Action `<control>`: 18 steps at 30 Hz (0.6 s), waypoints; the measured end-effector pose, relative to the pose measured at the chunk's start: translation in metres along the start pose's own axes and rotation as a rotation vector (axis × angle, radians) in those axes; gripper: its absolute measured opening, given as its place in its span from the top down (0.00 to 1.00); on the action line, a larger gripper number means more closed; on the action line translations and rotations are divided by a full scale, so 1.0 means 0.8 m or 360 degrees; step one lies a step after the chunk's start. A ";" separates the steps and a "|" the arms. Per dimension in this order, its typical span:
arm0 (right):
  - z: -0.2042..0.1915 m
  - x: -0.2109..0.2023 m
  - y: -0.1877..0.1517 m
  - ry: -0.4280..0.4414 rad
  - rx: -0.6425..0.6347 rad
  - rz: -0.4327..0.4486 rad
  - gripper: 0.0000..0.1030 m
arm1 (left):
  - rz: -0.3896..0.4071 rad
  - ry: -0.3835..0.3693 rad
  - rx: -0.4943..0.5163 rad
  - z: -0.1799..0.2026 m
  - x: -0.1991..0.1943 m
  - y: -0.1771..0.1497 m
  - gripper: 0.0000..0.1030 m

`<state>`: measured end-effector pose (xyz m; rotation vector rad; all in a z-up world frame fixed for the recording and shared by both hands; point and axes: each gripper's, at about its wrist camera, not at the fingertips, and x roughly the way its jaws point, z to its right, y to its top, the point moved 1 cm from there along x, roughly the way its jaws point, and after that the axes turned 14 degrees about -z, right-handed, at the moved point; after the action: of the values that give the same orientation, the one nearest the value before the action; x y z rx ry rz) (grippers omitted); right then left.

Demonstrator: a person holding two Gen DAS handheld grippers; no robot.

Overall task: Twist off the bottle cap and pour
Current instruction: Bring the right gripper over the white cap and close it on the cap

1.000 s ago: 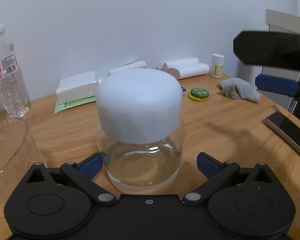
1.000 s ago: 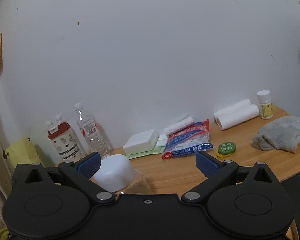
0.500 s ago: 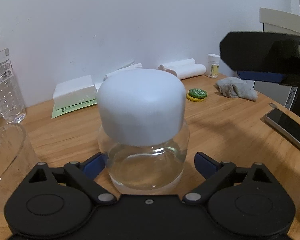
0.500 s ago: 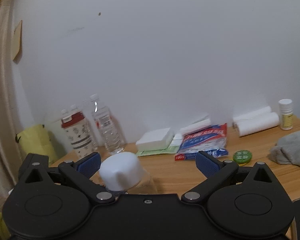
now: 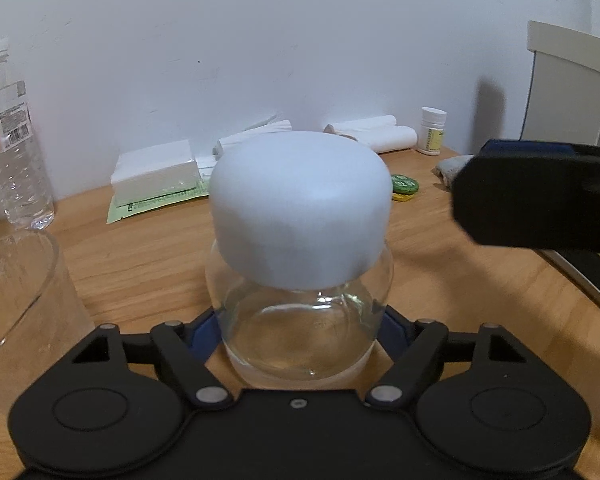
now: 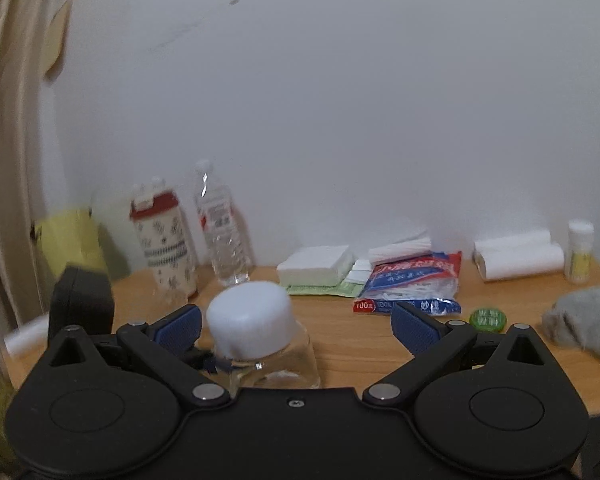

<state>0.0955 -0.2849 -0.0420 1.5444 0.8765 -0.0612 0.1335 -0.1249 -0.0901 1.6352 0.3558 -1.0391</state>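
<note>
One small glass bottle [image 5: 300, 332] with one white cap [image 5: 300, 208] stood upright on the wooden table [image 5: 460, 280], cap on. Left gripper [image 5: 300, 338] closed on the bottle's lower body, blue pads touching glass on both sides. Right gripper [image 6: 296, 328] spread wide, bottle nearer its left pad [image 6: 180, 326], nothing between the pads gripped; seen in the left wrist view only as a blurred black body at right, above the table. Counted: one clear glass [image 5: 16, 300] at the left edge, shown only by the left wrist view; one plastic water bottle [image 6: 222, 236]; one patterned tumbler with red lid [image 6: 164, 248], right wrist view only; two paper rolls [image 6: 516, 260]; one white pill bottle [image 6: 578, 250]; one green round tin [image 6: 488, 319]; one grey cloth [image 6: 584, 322]; one white tissue pack [image 6: 316, 266]; one red-blue floss packet [image 6: 416, 280], hidden behind the cap in the left wrist view. Right wrist view blurred. Yellow item [image 6: 68, 244] at far left, kind unclear.
</note>
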 end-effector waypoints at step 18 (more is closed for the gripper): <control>-0.023 -0.006 -0.018 0.0197 -0.0272 0.0070 0.09 | -0.0027 -0.0151 0.0165 0.024 -0.022 -0.029 0.23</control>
<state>0.0765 -0.2726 -0.0478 1.4178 0.9206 0.1393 0.0988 -0.1290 -0.0910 1.6701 0.2568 -1.1604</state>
